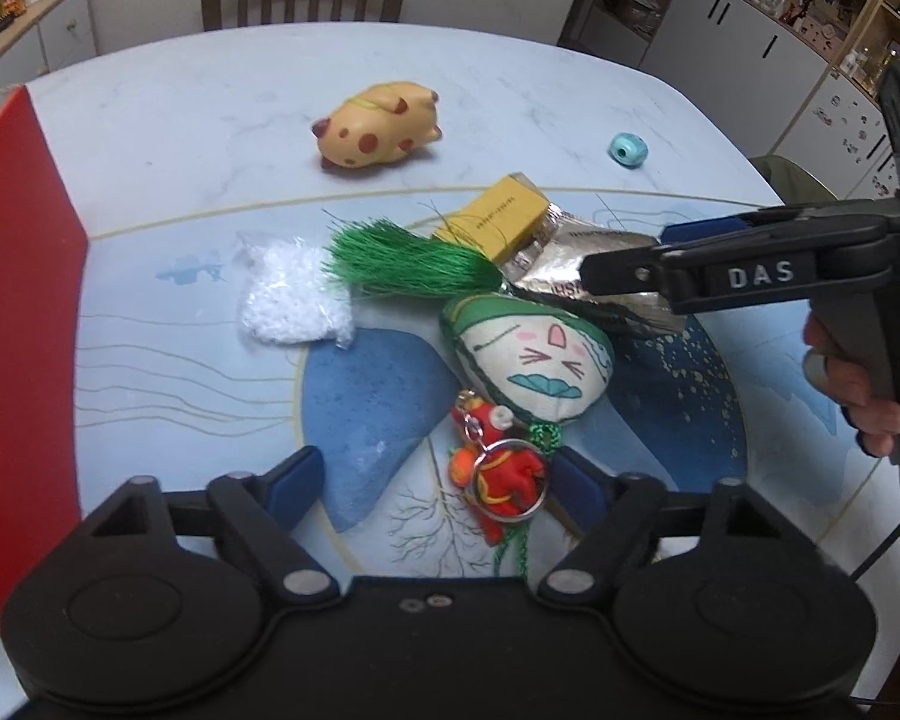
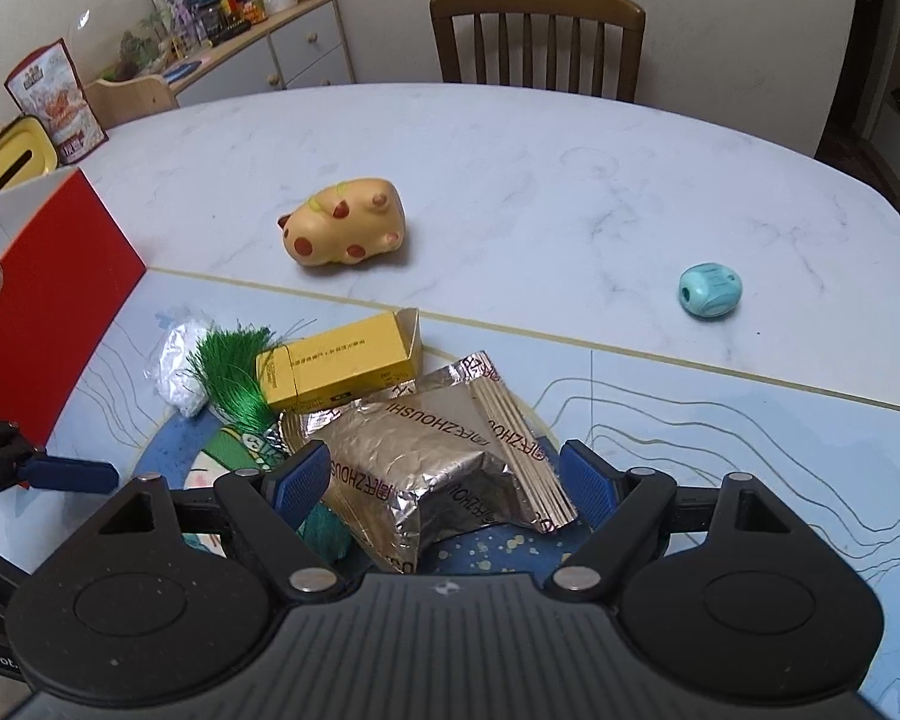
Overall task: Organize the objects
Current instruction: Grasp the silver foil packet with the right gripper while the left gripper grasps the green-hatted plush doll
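Note:
A pile lies on the blue patterned mat (image 1: pixel 168 372). My left gripper (image 1: pixel 438 486) is open, its blue pads on either side of a red figurine keychain (image 1: pixel 498 480) that is tied by green cord to a cloth sachet with a drawn face (image 1: pixel 534 360). The sachet's green tassel (image 1: pixel 402 264) lies over a yellow carton (image 1: pixel 498 219). My right gripper (image 2: pixel 444 483) is open around a silver foil packet (image 2: pixel 426 462), not clamped on it. From the left wrist view the right gripper (image 1: pixel 594 270) reaches in over the packet (image 1: pixel 546 258). One left finger (image 2: pixel 66 474) shows in the right wrist view.
A red box (image 1: pixel 18 300) stands open at the left. A clear bag of white beads (image 1: pixel 288 294) lies beside the tassel. A yellow spotted pig toy (image 2: pixel 345 228) and a teal sharpener (image 2: pixel 709 291) sit on the marble table (image 2: pixel 570 180). A wooden chair (image 2: pixel 537 36) stands behind.

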The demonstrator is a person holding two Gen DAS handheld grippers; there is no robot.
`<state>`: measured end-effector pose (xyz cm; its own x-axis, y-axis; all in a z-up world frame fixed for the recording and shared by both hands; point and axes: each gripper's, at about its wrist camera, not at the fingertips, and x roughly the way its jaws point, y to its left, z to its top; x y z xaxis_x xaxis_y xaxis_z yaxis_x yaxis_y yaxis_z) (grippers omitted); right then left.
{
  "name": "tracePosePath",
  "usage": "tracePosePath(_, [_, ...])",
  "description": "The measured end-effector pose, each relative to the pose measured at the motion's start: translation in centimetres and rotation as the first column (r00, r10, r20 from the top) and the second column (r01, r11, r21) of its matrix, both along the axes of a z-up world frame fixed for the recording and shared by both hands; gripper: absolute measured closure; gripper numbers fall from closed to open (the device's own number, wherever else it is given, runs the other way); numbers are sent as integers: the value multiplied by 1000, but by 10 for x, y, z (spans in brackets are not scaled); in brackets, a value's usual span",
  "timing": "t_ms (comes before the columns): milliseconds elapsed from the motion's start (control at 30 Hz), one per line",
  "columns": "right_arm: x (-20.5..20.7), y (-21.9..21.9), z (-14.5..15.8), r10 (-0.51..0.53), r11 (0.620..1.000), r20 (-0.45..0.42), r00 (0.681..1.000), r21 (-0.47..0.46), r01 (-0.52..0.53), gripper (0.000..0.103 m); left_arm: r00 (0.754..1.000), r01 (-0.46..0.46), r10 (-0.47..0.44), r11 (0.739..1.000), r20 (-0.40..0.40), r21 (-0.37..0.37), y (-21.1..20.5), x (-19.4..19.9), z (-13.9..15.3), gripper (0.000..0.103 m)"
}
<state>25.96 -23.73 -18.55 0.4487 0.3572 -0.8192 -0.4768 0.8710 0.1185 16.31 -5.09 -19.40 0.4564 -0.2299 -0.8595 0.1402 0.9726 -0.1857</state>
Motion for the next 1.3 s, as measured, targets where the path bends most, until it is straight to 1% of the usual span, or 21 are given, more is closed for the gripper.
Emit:
tracePosePath(67, [2,1,-3,-1,1000,-11,1000,3,1,20,1000,-5,5,1000,2,-19,1,1,0,25])
tracePosePath(100, [2,1,-5,-3,1000,-16,1000,5,3,20,1000,-4,4,999,0,-32,2,1,0,28])
tracePosePath(167, [3,1,-7,-5,1000,-21,1000,11,5,20,1000,0,0,998,-3,-59,3,2,0,34])
tracePosePath(233, [3,0,-8,-7,1000,-26,1000,19,8,20,1000,5,-5,997,-6,-79,2,2,1,43])
tracePosePath(333, [3,-3,-8,-13,999,-34,999,36,14,20,1000,5,-7,994,-15,-111,3,2,1,52])
tracePosePath(400, [3,-5,-8,-15,999,-38,999,46,17,20,1000,0,-3,991,-25,-137,5,3,1,56])
tracePosePath(500, [3,-6,-8,-20,999,-43,999,50,22,20,999,-26,18,979,-41,-203,15,5,1,56])
tracePosePath(533, [3,-6,-8,-20,999,-43,999,50,22,20,999,-27,19,977,-42,-212,17,5,1,56])
tracePosePath(600, [3,-6,-8,-18,999,-44,999,50,21,20,999,-16,8,980,-40,-200,18,5,0,56])
tracePosePath(667, [3,-6,-8,-17,999,-43,999,50,20,20,999,-10,1,979,-47,-204,18,7,-2,56])
tracePosePath(767, [3,-7,-9,-16,999,-46,999,51,18,21,997,6,-26,968,-79,-252,18,10,-9,56])
tracePosePath(900, [3,-7,-9,-15,998,-48,999,54,17,26,996,17,-39,962,-75,-274,16,14,-11,57])
tracePosePath(1000, [0,-7,-9,-10,998,-44,999,58,13,31,996,5,-30,959,-82,-282,17,16,-13,68])
tracePosePath(1100, [-4,-7,-8,0,999,-28,1000,54,2,36,996,5,-29,958,-80,-286,17,14,-13,70])
tracePosePath(1167, [-6,-7,-6,4,998,-23,1000,57,-2,41,997,4,-27,958,-79,-288,17,13,-12,74])
tracePosePath(1200, [-7,-8,-5,6,998,-22,1000,60,-4,43,997,4,-28,957,-78,-290,17,13,-11,79])
tracePosePath(1300, [-11,-9,-2,9,998,-24,1000,68,-8,49,997,8,-30,957,-74,-290,17,10,-8,81])
